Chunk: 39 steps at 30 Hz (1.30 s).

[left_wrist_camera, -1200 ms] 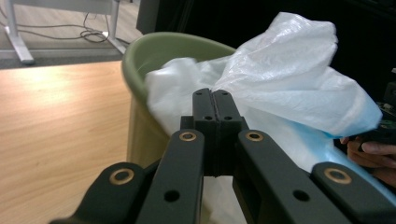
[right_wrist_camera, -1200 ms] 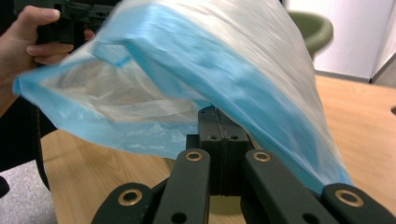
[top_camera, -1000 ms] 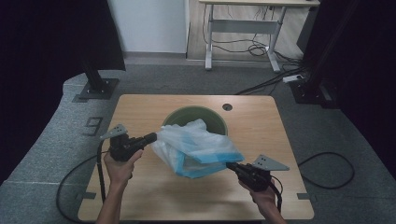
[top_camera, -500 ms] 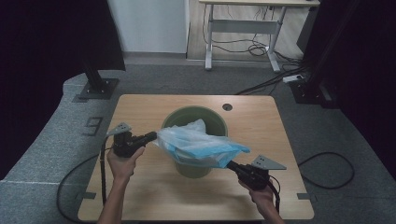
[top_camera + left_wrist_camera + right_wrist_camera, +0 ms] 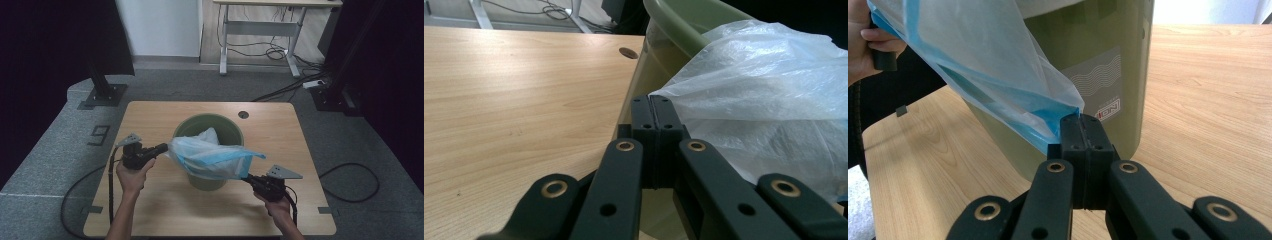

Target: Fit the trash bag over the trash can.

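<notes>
Both grippers have come down since a second ago, lowering the plastic bag (image 5: 212,157) they carry until it drapes across the mouth of the green bin (image 5: 231,131) rather than hanging in front of it.

Nearest the camera in the high view, the person's right hand (image 5: 276,206) holds the right gripper (image 5: 246,178) at the bin's near right side. In the right gripper view its jaws are pressed together on a blue-edged corner of the bag, with the bin's wall and its printed label just behind.

Slightly farther in, the left hand (image 5: 131,176) holds the left gripper (image 5: 164,147) at the bin's left side. The left gripper view shows its jaws fully closed on the clear film, pinching the bag's edge right beside the bin's rim.

Between them the translucent, blue-trimmed bag is stretched over the bin's near rim, one part bunched up inside the opening.

The bin stands near the middle of the wooden table (image 5: 150,115), which has a small round hole (image 5: 243,114) beyond the bin. Farther back, on the grey floor, stands a desk frame (image 5: 260,30) with loose cables (image 5: 272,50) beneath it.
</notes>
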Each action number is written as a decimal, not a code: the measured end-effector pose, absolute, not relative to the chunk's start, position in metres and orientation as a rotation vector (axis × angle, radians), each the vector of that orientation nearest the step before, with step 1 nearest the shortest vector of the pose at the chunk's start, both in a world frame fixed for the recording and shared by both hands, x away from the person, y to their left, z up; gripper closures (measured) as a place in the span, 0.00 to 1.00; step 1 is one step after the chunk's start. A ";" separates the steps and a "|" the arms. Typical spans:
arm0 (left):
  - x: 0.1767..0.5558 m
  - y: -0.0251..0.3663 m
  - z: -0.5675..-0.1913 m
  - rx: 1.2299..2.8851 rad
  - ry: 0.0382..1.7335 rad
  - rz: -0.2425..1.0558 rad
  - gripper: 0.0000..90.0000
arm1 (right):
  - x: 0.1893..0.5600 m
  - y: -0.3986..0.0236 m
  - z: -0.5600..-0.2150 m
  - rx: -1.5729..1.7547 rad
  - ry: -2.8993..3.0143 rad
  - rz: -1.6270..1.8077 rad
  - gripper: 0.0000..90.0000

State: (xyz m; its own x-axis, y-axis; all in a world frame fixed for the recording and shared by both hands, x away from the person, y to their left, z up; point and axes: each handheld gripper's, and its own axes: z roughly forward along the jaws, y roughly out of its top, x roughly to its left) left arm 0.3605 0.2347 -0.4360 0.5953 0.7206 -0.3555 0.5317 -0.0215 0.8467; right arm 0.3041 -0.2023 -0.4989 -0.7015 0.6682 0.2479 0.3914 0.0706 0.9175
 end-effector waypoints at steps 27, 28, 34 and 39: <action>0.351 0.240 -0.438 1.679 1.038 0.202 1.00 | 0.272 -0.251 -0.425 0.917 1.909 1.719 0.53; 0.351 0.240 -0.438 1.679 1.038 0.203 1.00 | 0.274 -0.252 -0.416 0.903 1.905 1.729 0.52; 0.350 0.240 -0.435 1.678 1.033 0.204 1.00 | 0.290 -0.247 -0.390 0.877 1.902 1.723 0.46; 0.350 0.240 -0.435 1.679 1.030 0.202 1.00 | 0.303 -0.234 -0.384 0.865 1.934 1.708 0.43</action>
